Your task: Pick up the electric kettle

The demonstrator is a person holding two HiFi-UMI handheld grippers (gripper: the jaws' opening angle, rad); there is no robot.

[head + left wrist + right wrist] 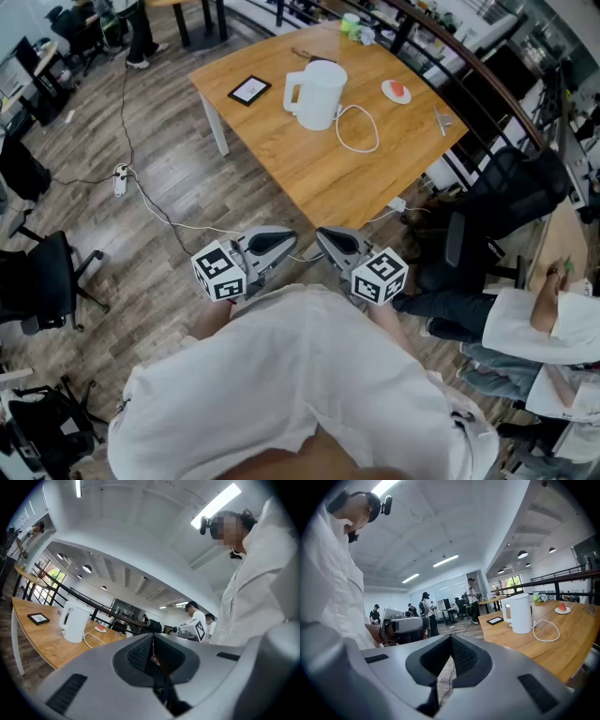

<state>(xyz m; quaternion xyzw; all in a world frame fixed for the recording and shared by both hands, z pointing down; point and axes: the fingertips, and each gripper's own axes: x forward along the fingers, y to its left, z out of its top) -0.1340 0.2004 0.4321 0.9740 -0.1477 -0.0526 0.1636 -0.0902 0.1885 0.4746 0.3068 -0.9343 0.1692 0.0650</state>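
On the counter, kettle (317,94): white, upright, lid on, handle toward the left in the head view. On the far half of the wood, well apart from both grippers, touched by neither.
Cord (360,131): white, looped on the counter just right of kettle, trailing toward the near right edge.
Slab (249,90): black, square, lying flat left of kettle, apart from it.
Saucer (397,91): white, something red on it, right of kettle, near the far edge.
Counter (309,178): light wood on white legs, set cornerwise to the person.
Left gripper (281,246): held close against the white shirt, over the floor, short of the counter's near corner, tip near the right gripper's tip.
Left fingers (139,654): clenched, pad against pad, nothing between. Kettle far off to the left in the left gripper view.
Right gripper (328,239): also close to the shirt, short of the counter, tilted a little downward.
Right fingers (462,654): clenched at the tips, grasping nothing. Kettle off to the right in the right gripper view.
Floor (141,122): grey-brown planks.
Power strip (120,178): white, on the floor left of the counter, cables running from it.
Chair (42,281): black, at the left edge.
Seated person (553,328): in white, at the right edge, beside the counter's near right corner.
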